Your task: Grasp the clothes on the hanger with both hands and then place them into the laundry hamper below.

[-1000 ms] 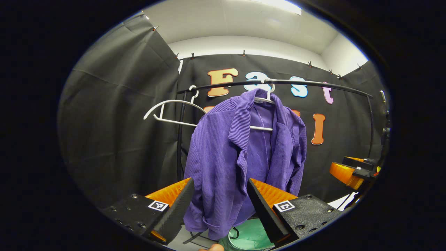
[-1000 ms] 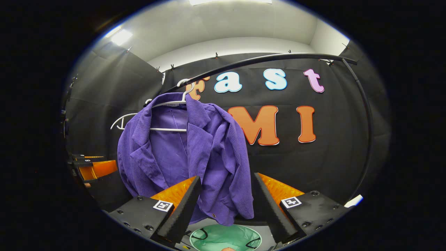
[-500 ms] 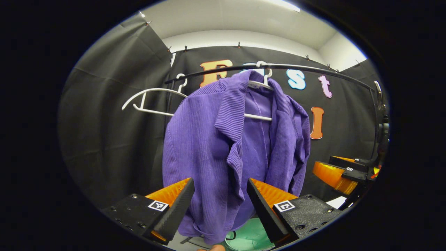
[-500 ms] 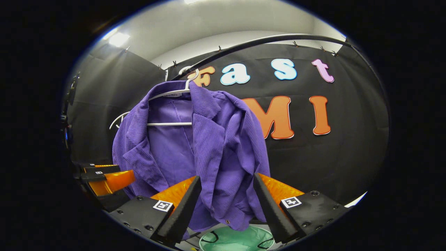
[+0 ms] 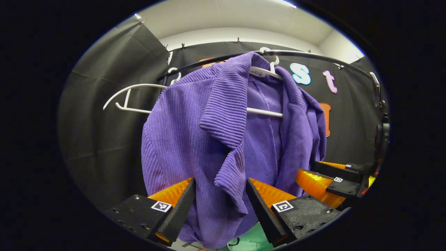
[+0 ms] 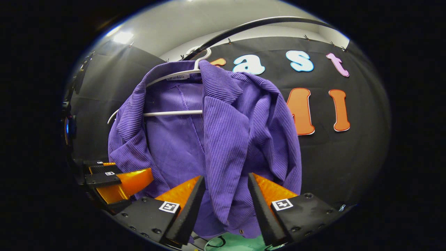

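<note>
Between your 2 wide-open, empty hand-held grippers, left (image 5: 219,198) and right (image 6: 225,195), the purple jacket (image 5: 195,146) hangs on its hanger (image 5: 264,112); closing on 1 thin lapel could let it slip.

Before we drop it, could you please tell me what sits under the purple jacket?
Below the purple corduroy jacket hem, a mint-green laundry hamper with a black handle peeks out. Most of its rim and its inside are covered by the jacket and the open jaws.

The neck tag (image 6: 180,77) inside the purple jacket (image 6: 223,139) is too blurred to read
</note>
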Motion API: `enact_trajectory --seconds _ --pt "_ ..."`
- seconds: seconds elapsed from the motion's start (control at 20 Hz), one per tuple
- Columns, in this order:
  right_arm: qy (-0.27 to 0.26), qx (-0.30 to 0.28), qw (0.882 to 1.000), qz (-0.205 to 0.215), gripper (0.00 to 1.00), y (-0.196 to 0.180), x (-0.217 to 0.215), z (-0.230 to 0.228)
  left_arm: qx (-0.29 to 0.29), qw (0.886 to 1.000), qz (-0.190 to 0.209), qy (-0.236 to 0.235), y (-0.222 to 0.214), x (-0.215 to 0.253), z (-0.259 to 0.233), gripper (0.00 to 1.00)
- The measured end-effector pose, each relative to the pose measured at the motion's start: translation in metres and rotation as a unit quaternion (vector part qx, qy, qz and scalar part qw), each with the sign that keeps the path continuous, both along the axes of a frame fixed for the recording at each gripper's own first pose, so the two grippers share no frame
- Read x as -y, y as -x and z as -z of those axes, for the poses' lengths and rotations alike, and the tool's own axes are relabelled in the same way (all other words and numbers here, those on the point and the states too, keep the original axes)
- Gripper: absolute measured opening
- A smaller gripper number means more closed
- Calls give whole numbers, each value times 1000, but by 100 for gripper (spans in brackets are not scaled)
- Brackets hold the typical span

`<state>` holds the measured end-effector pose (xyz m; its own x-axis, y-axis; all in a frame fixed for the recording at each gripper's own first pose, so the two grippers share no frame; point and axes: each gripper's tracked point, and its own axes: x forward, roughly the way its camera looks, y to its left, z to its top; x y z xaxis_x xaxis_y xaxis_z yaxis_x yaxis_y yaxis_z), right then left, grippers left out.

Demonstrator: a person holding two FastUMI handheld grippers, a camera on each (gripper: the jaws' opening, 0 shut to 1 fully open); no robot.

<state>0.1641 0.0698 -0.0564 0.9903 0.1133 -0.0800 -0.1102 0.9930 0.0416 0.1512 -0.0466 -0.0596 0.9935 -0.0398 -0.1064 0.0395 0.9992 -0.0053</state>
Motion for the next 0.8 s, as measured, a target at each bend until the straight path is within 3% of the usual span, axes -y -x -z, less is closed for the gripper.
enact_trajectory --seconds 0.15,0.2,0.25,0.35,0.45,0.6,0.65,0.7,0.75,0.8 --pt "-13 -13 1000 -1 67 -17 -5 9 6 1000 1 22 -13 0 2 76" --pt "-19 -18 1000 3 54 -23 -3 13 4 1000 0 26 -17 -1 3 73" --pt "-26 -21 999 3 41 -25 -3 14 3 1000 -9 28 -20 -6 4 60" --pt "-34 -28 999 0 48 -28 -1 17 1 999 -15 44 -27 -12 7 34" --pt "-49 -24 998 -18 48 -26 -3 13 -3 997 -16 69 -28 -14 8 5" --pt "-47 -25 998 -15 10 -28 8 9 -1 998 17 69 -22 -10 4 0" --pt "-52 -28 998 -20 3 -23 13 5 0 998 18 61 -18 -13 2 0" --pt "-62 -33 997 -27 16 -23 17 1 1 998 19 54 -14 -13 -2 0" --pt "-72 -38 996 -32 10 -22 22 -3 4 999 22 47 -11 -14 -5 0" --pt "-81 -40 995 -34 10 -21 29 -6 6 999 23 40 -6 -15 -9 0"
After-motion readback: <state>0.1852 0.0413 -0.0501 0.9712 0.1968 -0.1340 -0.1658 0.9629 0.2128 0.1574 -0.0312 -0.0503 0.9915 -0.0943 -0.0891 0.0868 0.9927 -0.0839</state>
